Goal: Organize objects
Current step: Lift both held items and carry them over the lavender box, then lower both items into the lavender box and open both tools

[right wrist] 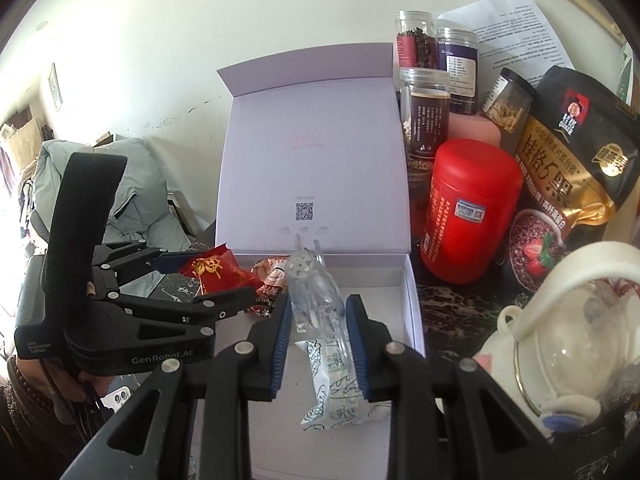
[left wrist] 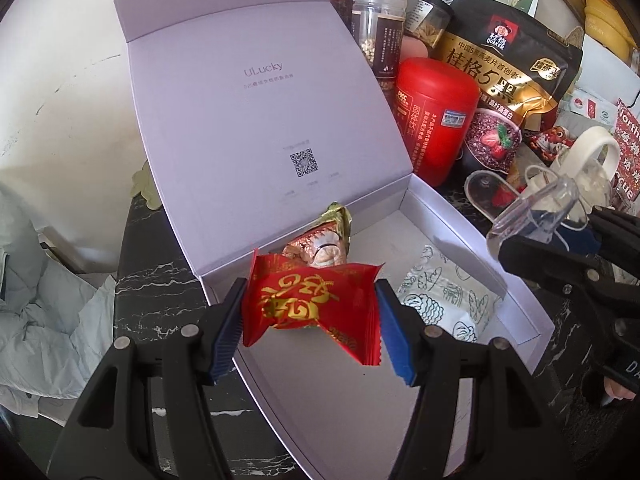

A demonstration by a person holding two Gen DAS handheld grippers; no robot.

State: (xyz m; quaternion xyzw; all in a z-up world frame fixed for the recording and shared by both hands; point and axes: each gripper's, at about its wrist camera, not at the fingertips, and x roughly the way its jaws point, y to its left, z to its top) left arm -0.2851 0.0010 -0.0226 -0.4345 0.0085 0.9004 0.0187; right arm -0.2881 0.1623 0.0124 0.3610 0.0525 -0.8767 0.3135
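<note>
Item one: red snack packet [left wrist: 310, 306], foil-wrapped, judged light, soft and crinkly, crushable; clamped across its middle by the left tongs [left wrist: 310, 320], hanging above the near corner of the open white box [left wrist: 520, 322] on the desk [left wrist: 160, 292]. Best held by the body, not the slippery sealed ends. Item two: clear plastic piece [right wrist: 316, 300], judged rigid, smooth, slip-prone, possibly brittle; pinched at its sides by the right tongs [right wrist: 318, 344] above the box, over a white printed packet [right wrist: 336, 392] lying inside.
</note>
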